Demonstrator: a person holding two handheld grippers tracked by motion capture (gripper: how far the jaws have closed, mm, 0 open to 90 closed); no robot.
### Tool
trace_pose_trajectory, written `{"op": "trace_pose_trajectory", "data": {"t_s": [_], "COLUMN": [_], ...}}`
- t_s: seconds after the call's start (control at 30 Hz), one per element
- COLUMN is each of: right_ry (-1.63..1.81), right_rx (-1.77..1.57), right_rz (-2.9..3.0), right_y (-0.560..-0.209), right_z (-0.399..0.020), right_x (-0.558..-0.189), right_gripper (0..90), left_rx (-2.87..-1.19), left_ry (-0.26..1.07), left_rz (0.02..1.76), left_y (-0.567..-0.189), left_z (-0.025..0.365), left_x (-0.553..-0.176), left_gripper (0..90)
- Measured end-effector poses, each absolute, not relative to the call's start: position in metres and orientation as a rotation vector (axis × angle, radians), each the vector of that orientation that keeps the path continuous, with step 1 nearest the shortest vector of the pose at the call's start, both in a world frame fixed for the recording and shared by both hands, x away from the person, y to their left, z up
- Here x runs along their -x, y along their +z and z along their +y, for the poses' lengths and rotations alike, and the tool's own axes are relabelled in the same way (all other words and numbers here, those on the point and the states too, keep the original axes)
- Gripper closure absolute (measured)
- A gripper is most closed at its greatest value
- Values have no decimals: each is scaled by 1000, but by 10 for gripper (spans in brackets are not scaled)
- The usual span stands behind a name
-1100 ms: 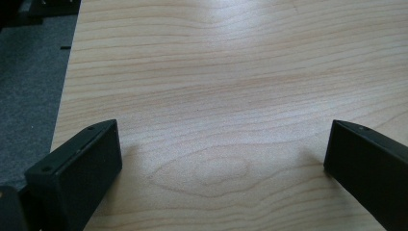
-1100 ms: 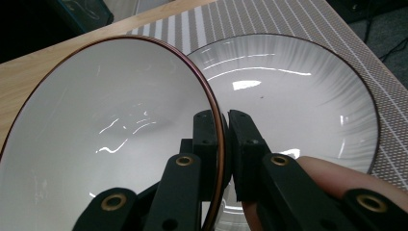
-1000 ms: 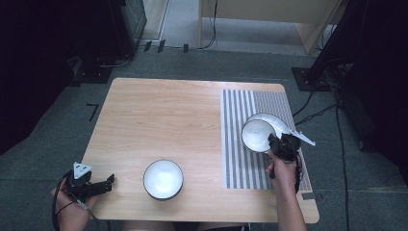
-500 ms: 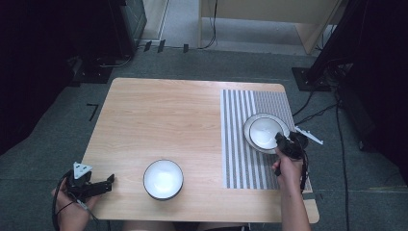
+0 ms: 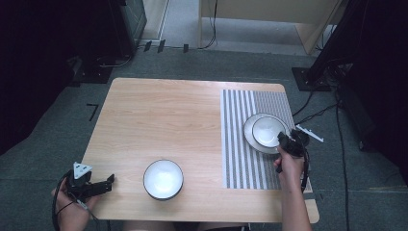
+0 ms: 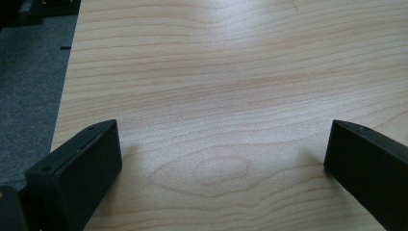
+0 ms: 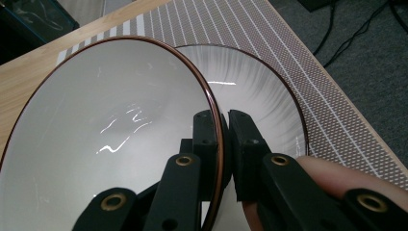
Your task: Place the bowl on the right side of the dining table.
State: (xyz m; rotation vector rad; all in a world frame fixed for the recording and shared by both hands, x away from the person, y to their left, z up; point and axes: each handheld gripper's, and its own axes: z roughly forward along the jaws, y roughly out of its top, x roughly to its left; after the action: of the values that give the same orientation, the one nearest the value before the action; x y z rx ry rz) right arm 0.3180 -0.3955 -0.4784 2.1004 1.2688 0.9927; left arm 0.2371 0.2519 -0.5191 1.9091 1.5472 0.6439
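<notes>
Right gripper (image 7: 223, 144) clamps the bowl (image 7: 110, 139) by its thin rim: rigid, glazed, slippery, breakable; left gripper (image 6: 223, 159) stands open.

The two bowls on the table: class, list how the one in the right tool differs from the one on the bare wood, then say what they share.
1. The held bowl is clamped by its rim in the right tool; the free bowl is touched by nothing.
2. The held bowl is over a plate on the striped mat; the free bowl stands on bare wood.
3. The held bowl is tilted; the free bowl sits upright.
Shared: both are round, white inside, with a dark rim.
</notes>
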Motion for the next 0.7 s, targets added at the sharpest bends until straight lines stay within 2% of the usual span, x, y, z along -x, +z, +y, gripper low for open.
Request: {"op": "trace_pose_trajectory", "data": {"t_s": [0.7], "right_ry": [994], "right_rx": [-2126], "right_rz": [1230], "right_y": [-484], "right_z": [-397], "right_x": [-326], "right_gripper": [822], "left_rx": [-1909], "left_ry": [644], "left_rz": [1547], "left_y": [-519], "left_z": [252], "left_x": [-237], "left_gripper": [0]}}
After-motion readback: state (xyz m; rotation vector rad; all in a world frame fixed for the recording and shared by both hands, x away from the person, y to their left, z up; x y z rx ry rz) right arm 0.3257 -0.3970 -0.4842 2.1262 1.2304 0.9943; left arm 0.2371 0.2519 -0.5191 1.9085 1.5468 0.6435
